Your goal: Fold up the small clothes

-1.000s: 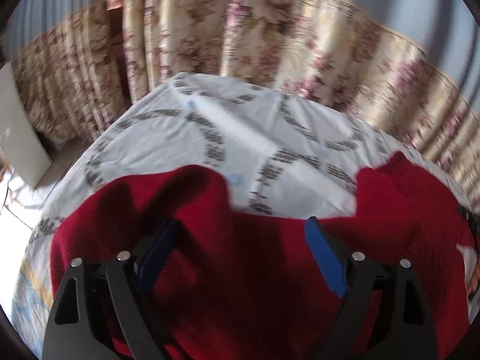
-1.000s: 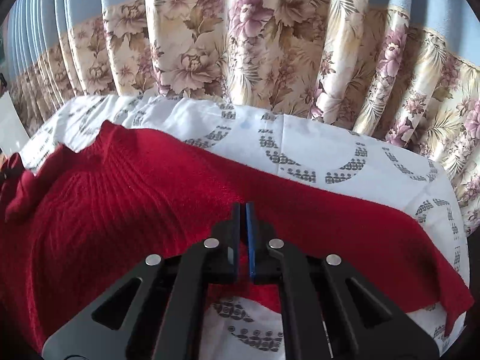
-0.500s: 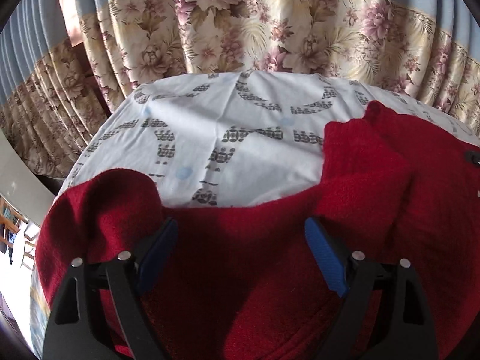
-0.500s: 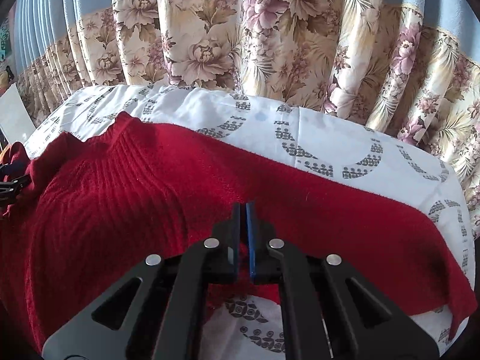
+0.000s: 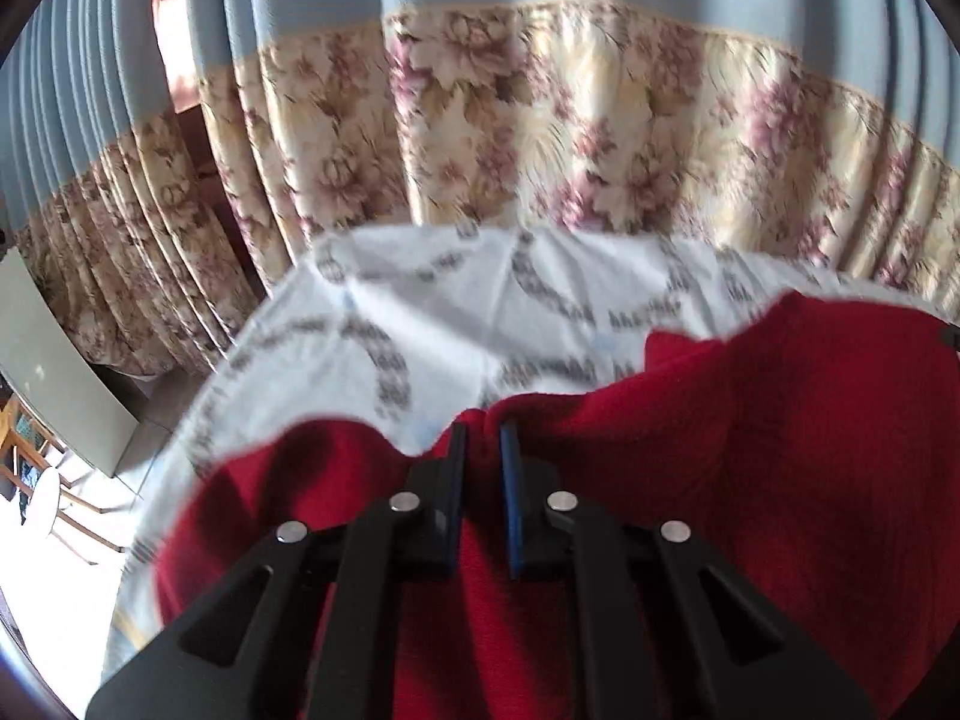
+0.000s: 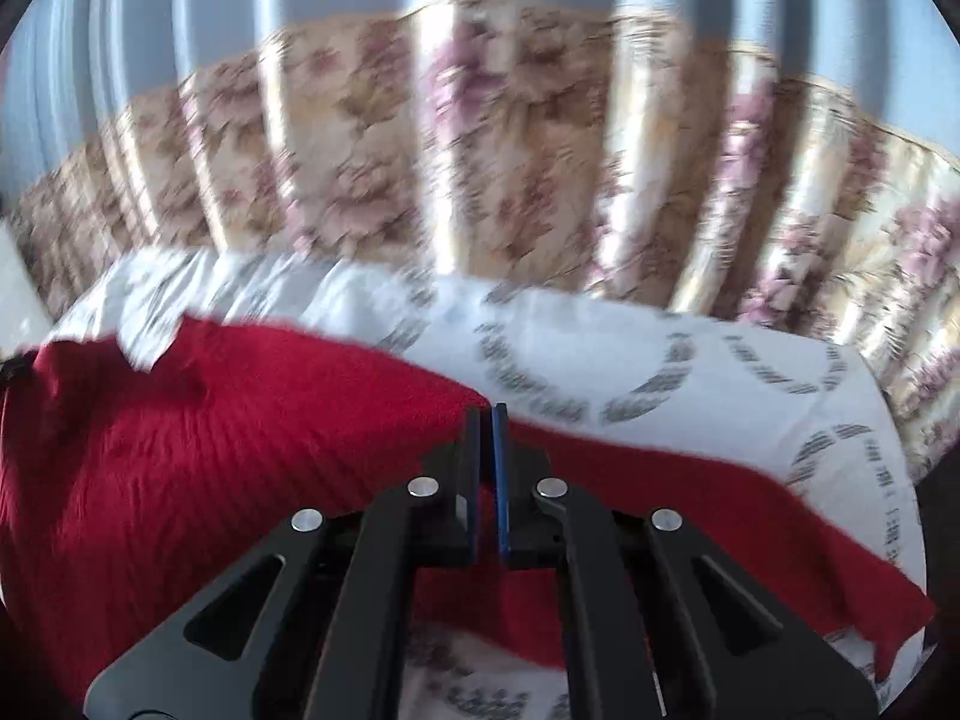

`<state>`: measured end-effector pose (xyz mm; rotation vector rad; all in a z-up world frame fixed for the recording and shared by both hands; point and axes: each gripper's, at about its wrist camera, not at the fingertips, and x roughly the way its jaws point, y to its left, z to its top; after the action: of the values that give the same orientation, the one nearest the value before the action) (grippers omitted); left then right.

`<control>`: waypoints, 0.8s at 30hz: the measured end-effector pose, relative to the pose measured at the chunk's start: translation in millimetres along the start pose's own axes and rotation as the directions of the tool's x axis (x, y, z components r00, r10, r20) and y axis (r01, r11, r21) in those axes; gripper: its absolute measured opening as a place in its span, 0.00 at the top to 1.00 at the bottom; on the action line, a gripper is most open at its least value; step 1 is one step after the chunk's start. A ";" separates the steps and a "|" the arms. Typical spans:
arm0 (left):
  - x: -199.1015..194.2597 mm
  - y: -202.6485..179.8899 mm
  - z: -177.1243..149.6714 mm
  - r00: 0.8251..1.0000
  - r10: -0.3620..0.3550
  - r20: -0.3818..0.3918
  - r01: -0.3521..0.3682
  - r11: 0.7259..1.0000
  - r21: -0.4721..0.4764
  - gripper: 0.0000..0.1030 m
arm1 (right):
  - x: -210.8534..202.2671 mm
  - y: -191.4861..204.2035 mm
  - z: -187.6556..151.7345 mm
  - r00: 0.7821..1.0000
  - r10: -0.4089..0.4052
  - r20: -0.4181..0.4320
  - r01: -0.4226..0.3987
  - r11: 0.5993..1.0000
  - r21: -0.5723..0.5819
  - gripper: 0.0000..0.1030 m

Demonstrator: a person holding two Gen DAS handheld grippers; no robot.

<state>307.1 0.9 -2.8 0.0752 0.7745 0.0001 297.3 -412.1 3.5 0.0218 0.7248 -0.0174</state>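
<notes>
A red knit sweater lies spread on a table covered with a white cloth printed with grey arcs. My left gripper is shut on a fold of the sweater's edge, red fabric bunched between its blue pads. In the right wrist view the sweater stretches across the cloth, one sleeve trailing to the right. My right gripper is shut on the sweater's upper edge. Both views are blurred by motion.
Blue and floral curtains hang close behind the table's far edge and also fill the back of the right wrist view. A grey panel and a sunlit floor with a chair lie to the left, beyond the table edge.
My left gripper has closed from wide open onto the sweater's edge. Both cameras have tilted up and blurred; the right gripper stays shut on the sweater.
</notes>
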 end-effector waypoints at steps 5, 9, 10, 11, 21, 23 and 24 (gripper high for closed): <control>11.5 -6.3 30.0 1.000 0.022 -0.012 -0.022 0.999 0.024 0.90 | -3.2 -41.6 19.2 0.996 -0.086 0.014 0.085 0.994 0.069 0.97; 25.3 -26.9 57.1 1.000 0.020 -0.006 -0.020 0.999 0.043 0.90 | -11.5 -73.7 24.0 0.990 -0.140 0.025 0.136 0.983 0.119 0.97; 28.8 -31.4 63.0 1.000 0.023 -0.003 -0.023 0.999 0.045 0.90 | -17.4 -81.5 24.5 0.988 -0.153 0.036 0.147 0.980 0.132 0.97; 31.5 -34.9 69.1 1.000 0.022 0.003 -0.022 0.999 0.043 0.89 | -21.4 -85.0 24.6 0.986 -0.162 0.043 0.155 0.979 0.136 0.97; 71.3 -59.1 76.9 0.985 0.162 -0.056 -0.157 0.984 0.080 0.47 | -16.8 -103.0 7.2 0.997 -0.077 0.018 0.072 0.980 0.184 0.24; 58.3 -43.0 64.6 0.963 0.268 -0.007 -0.266 0.960 0.089 0.22 | -27.8 -113.6 2.5 0.993 -0.109 0.034 0.100 0.977 0.189 0.24; 55.4 -33.4 60.6 0.963 0.269 -0.019 -0.267 0.961 0.071 0.22 | -34.7 -124.5 -0.8 0.990 -0.136 0.034 0.128 0.973 0.191 0.24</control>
<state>388.1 -35.0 -0.6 0.2444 0.7883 0.2327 267.8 -536.2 24.2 0.1539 0.6748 -0.2134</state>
